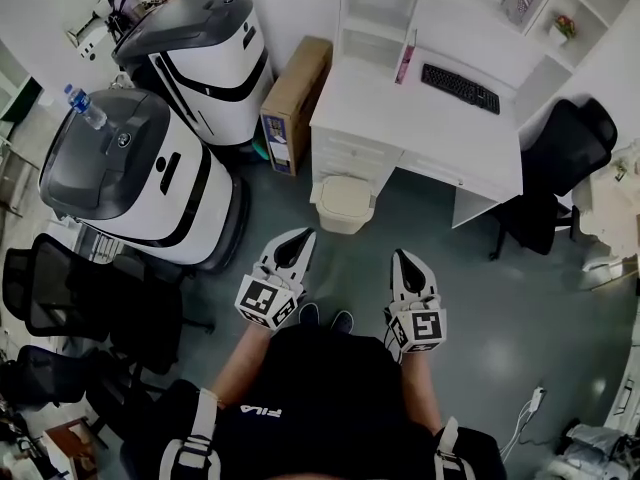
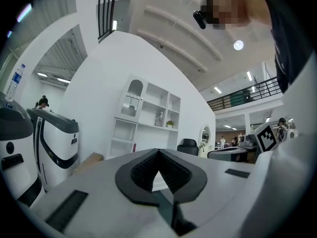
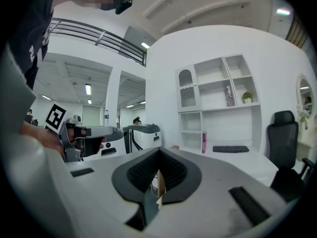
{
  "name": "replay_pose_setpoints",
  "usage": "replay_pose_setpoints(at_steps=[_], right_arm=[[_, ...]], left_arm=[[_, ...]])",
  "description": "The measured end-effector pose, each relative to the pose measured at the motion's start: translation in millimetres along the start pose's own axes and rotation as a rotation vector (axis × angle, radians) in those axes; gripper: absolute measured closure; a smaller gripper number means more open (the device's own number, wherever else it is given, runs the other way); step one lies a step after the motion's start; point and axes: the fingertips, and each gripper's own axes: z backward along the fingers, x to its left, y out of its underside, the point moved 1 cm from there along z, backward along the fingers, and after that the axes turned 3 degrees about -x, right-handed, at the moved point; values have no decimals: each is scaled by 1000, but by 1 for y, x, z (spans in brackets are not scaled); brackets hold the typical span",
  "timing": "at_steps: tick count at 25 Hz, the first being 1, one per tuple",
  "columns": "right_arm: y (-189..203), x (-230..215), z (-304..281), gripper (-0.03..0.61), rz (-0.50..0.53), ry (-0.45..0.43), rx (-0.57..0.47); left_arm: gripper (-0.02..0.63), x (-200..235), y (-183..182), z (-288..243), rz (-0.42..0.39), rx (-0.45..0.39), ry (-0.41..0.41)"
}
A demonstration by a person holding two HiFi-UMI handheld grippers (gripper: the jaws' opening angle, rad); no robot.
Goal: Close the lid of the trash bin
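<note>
A small cream trash bin (image 1: 345,204) stands on the floor against the left end of the white desk (image 1: 430,118). Its lid looks flat on top. Both grippers hang in front of the person's body, well short of the bin and pointing toward it. My left gripper (image 1: 299,237) is shut, its jaws meeting at the tip with nothing between them; the left gripper view shows the left gripper (image 2: 158,151) the same way. My right gripper (image 1: 402,259) is also shut and empty, and in its own view the right gripper (image 3: 159,149) has its jaws closed to a point.
Two large white-and-grey machines (image 1: 150,183) (image 1: 215,53) stand to the left, one with a water bottle (image 1: 86,107) on top. A cardboard box (image 1: 296,103) leans beside the desk. A keyboard (image 1: 459,87) lies on the desk. Black chairs (image 1: 560,163) (image 1: 70,298) flank the floor space.
</note>
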Motion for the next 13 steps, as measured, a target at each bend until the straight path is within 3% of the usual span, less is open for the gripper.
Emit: replay_pose_setpoints(at_steps=[6,13], right_arm=[[-6,6,-9,575,-19,-10,-12],[-9,9,-14,575,-20,-28,-11]], left_arm=[[611,12,2,3,38,2,-13],[611,15,10,-3,-2,74,12]])
